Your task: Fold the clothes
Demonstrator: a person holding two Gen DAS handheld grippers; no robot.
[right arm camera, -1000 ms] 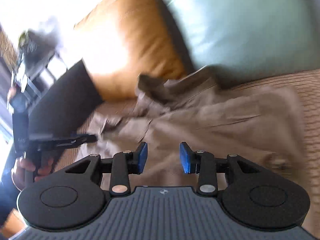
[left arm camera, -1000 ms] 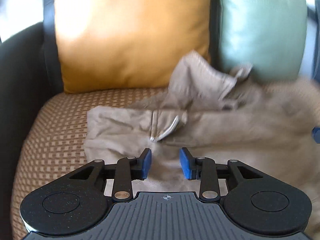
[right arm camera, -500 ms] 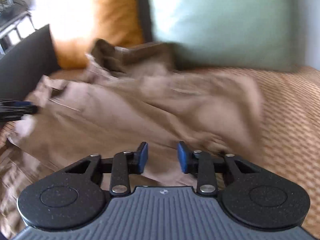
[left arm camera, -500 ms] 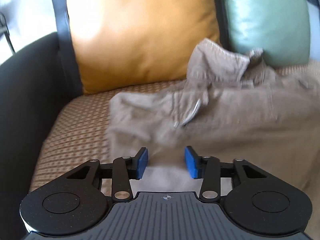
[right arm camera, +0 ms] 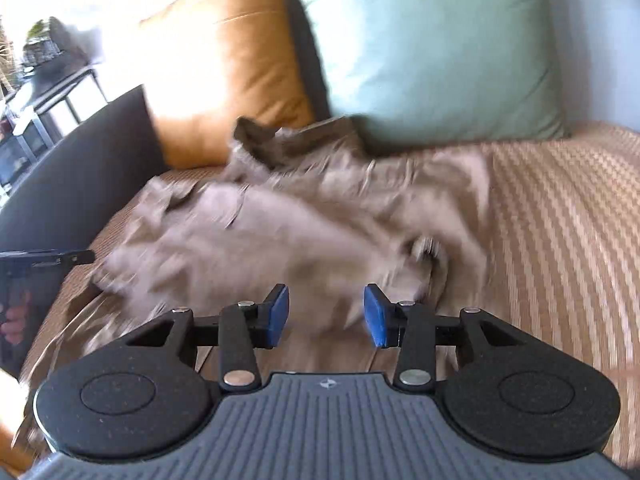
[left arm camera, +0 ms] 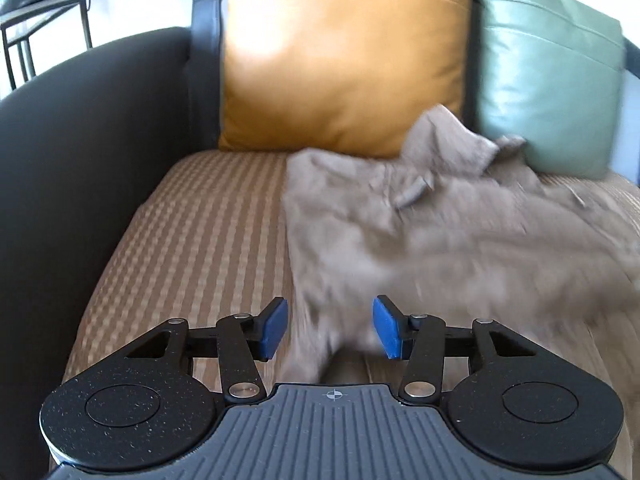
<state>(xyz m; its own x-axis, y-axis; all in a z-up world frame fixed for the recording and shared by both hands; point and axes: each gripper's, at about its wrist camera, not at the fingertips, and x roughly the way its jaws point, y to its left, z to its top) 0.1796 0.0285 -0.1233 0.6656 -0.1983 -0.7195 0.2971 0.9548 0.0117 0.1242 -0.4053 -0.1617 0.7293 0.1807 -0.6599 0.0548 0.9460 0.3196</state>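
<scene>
Sofa seat [left arm camera: 208, 240], woven tan check fabric, bounded on the left by a dark armrest [left arm camera: 80, 152] and at the back by two leather cushions: one mustard [left arm camera: 344, 56], one pale green [left arm camera: 548, 80], standing side by side. Bare seat lies open between armrest and garment, and a wider bare stretch shows on the far right in the right wrist view. Khaki garment [left arm camera: 440, 232], crumpled, blurred, spread across the seat's middle; its rear edge is bunched up against the join of the two cushions, its near edge hangs toward the seat front. Left gripper [left arm camera: 330, 330]: blue pads [left arm camera: 274, 330] apart and opening, a fold of khaki cloth between them, not pressed. Right gripper [right arm camera: 326, 314]: pads apart and opening, over the garment's near edge, clamping nothing. Small side table [left arm camera: 44, 20] stands beyond the armrest.
</scene>
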